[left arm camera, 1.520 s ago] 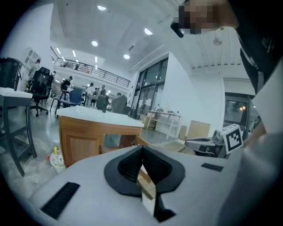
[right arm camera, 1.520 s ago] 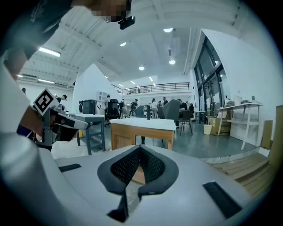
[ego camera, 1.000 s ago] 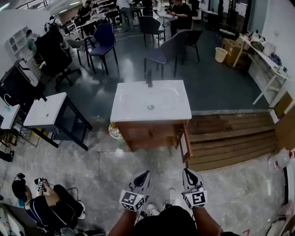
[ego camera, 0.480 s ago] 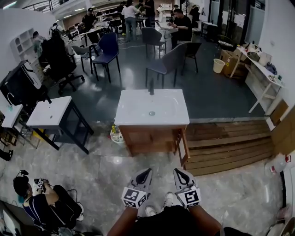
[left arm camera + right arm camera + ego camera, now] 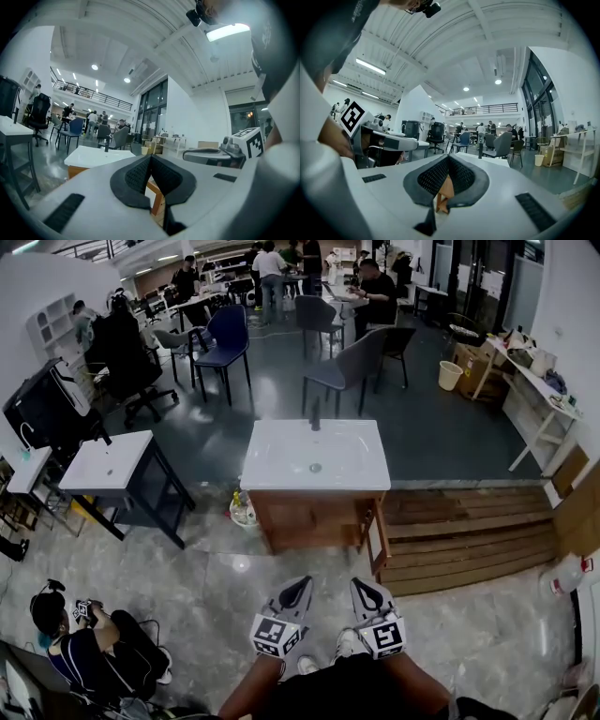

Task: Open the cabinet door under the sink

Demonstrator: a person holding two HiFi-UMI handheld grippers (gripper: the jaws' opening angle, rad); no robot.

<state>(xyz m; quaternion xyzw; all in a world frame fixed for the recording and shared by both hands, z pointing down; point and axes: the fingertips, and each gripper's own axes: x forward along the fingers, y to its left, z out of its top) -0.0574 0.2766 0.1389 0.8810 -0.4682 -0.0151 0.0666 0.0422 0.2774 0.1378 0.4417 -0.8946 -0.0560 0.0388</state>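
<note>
Grey polished floor (image 5: pixel 187 587) all round, glossy, throws back the ceiling lights.

Cabinet door (image 5: pixel 378 538) is at the right front corner of the cabinet (image 5: pixel 305 519), under the white sink (image 5: pixel 281 451). From the head view it looks already swung out toward me: thin wood frame, pale flat panel. The rest of the front reads as flat brown wood; can't make out a handle. Sink top is a smooth rectangular slab with a shallow basin and a dark upright faucet (image 5: pixel 315 415) at the back edge.

Left gripper (image 5: pixel 296 589) and right gripper (image 5: pixel 365 589) are low in frame, side by side, aimed at the cabinet and well apart from it. Both claws are closed tip to tip, with nothing between the ribbed black pads.

Risks, my judgement:
1) Jaws are together, so arriving like this bumps the door instead of gripping it.
2) Door edge is thin and looks lacquer-smooth, so the pads could slip off.
3) Stepped wooden platform (image 5: pixel 459 531) sits just beside the door's side, and a wide swing may knock it.
4) Person seated on the floor (image 5: pixel 94 648) to my left is off the path but worth watching.
</note>
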